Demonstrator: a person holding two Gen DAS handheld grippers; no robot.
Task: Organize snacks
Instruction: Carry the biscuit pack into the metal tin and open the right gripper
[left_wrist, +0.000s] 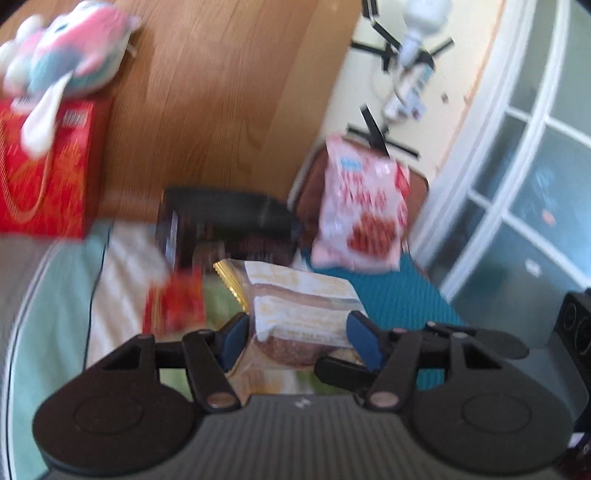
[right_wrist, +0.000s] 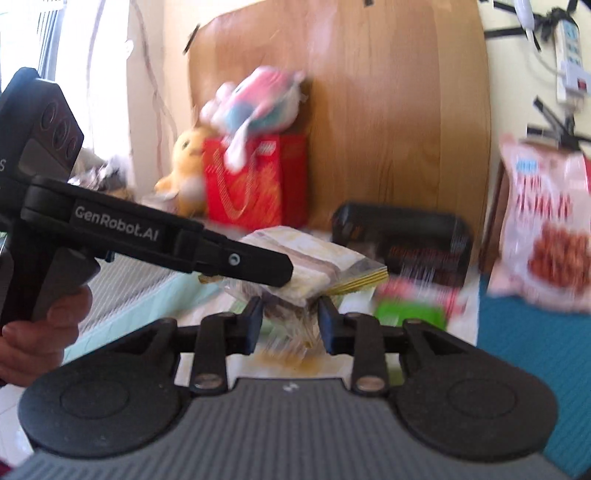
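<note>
A clear-wrapped cake snack (left_wrist: 299, 314) with white and yellow print is held between the blue pads of my left gripper (left_wrist: 295, 339), which is shut on it. The same snack (right_wrist: 314, 266) shows in the right wrist view, with the left gripper's black finger (right_wrist: 251, 266) across it. My right gripper (right_wrist: 290, 325) grips the snack's near wrapper end. A black basket (left_wrist: 229, 218) holding dark snack packs stands behind. A red snack pack (left_wrist: 177, 306) lies to the left. A pink snack bag (left_wrist: 365, 206) leans at the right.
A red gift bag (left_wrist: 44, 166) with a pink and blue plush toy (left_wrist: 66, 55) on top stands at the left against a wooden board (left_wrist: 221, 92). A yellow plush (right_wrist: 188, 166) sits beside it. A teal mat (left_wrist: 399, 291) lies at the right. A green pack (right_wrist: 410, 310) lies near the basket.
</note>
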